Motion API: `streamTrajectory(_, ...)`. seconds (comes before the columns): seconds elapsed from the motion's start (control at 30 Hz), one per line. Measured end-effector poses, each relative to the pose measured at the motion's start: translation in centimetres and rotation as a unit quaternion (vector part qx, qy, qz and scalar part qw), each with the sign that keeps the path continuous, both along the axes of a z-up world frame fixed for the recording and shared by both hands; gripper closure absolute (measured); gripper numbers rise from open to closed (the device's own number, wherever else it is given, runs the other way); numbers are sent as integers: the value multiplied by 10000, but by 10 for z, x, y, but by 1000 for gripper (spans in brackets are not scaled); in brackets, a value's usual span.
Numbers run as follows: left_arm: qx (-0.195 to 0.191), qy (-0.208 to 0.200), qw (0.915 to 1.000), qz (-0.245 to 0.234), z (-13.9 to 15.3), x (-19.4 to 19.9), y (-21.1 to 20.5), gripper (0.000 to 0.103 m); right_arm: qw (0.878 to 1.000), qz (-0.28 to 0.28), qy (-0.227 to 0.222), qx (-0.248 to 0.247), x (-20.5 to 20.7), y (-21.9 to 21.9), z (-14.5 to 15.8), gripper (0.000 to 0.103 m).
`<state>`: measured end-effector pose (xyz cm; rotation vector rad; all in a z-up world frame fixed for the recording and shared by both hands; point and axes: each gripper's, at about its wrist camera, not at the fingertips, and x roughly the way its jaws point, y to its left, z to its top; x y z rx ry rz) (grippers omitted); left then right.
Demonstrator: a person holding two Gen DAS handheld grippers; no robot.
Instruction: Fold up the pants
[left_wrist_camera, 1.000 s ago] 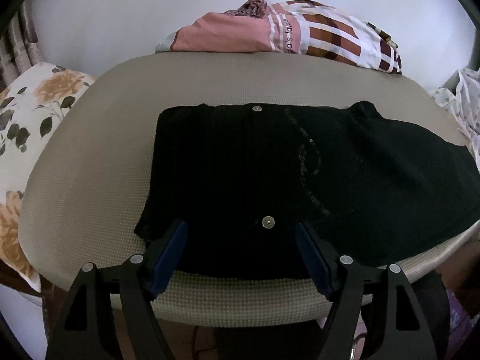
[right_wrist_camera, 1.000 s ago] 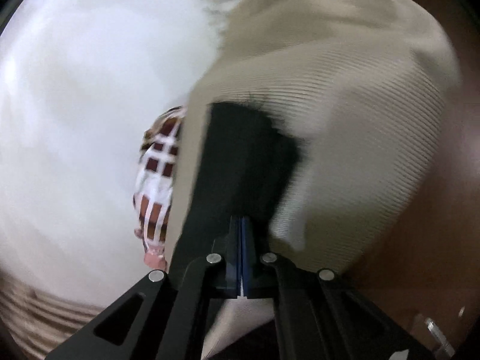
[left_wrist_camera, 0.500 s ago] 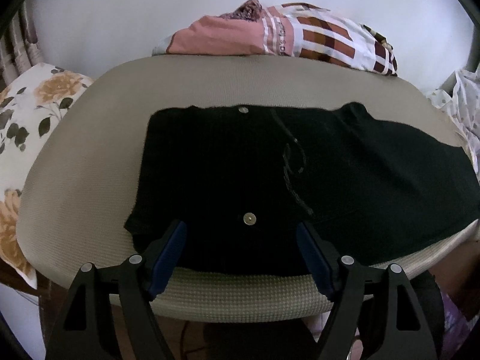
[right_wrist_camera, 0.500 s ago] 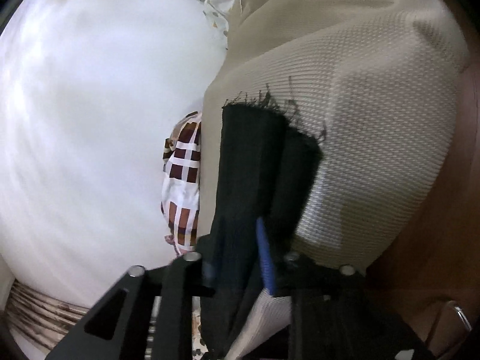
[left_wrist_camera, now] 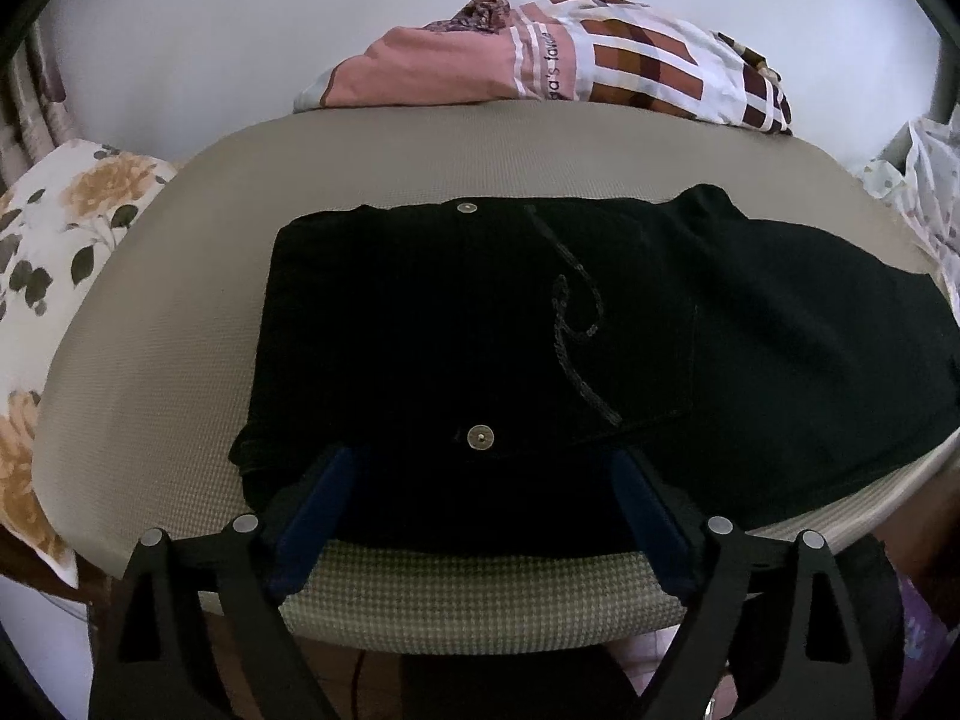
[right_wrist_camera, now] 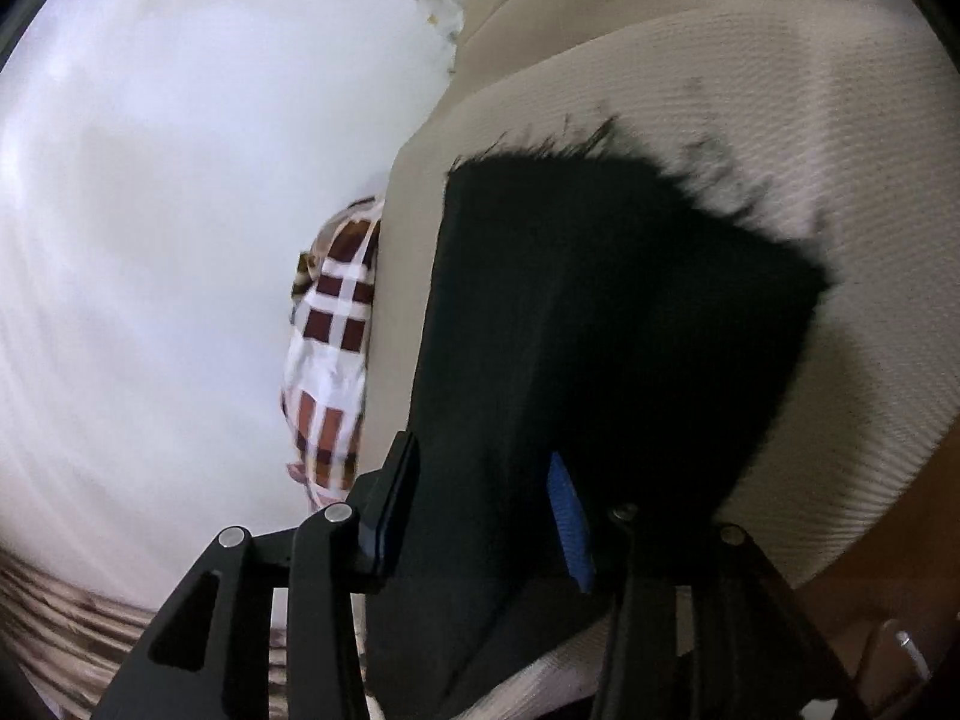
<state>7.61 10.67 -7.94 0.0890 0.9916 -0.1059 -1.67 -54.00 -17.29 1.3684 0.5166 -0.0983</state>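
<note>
Black pants (left_wrist_camera: 480, 330) lie flat on a beige padded surface (left_wrist_camera: 150, 360), waistband to the left and legs running off to the right. Two metal buttons show on them. My left gripper (left_wrist_camera: 483, 480) hovers at the pants' near edge with its jaws opening wide, the fabric edge lying between the fingers and unpinched. In the right wrist view the frayed hem end of the pants (right_wrist_camera: 600, 300) rests on the beige surface (right_wrist_camera: 780, 90). My right gripper (right_wrist_camera: 480, 504) has its jaws opening, with loose black fabric lying between them.
A pile of pink and brown-checked cloth (left_wrist_camera: 570, 72) sits at the far edge against a white wall, also seen as checked cloth (right_wrist_camera: 330, 330). A floral pillow (left_wrist_camera: 54, 240) lies to the left. White dotted fabric (left_wrist_camera: 924, 192) is at the right.
The right gripper's jaws have parted from shut on the hem, and that hand has shifted along the surface. The left jaws have spread a little wider.
</note>
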Motion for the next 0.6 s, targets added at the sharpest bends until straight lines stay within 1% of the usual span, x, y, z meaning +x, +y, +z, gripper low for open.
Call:
streamTrajectory(0.03,9,-7,10000,-2,0,0,0,14,9998,113,91,-149,4,3,3,79)
streamTrajectory(0.07,4,-9,10000,-2,0,1,0,14,9994,240,152,-173,7,6,3,96)
streamTrajectory(0.1,3,-5,10000,-7,0,1,0,14,9990,357,230,-122,8,9,-1,97)
streamTrajectory(0.23,56,2,10000,-29,4,0,2,14,9994,177,262,-122,-17,3,2,98)
streamTrajectory(0.37,59,-2,10000,49,3,-1,12,14,9995,122,277,34,-41,2,4,99)
streamTrajectory(0.43,57,48,9999,141,1,1,17,14,9990,124,392,186,-47,3,-9,99)
streamTrajectory(0.5,16,24,9998,209,1,-1,19,14,9986,50,366,380,-51,2,-18,101)
streamTrajectory(0.6,-33,-18,9997,221,2,-3,21,14,9988,94,349,327,-49,0,-15,100)
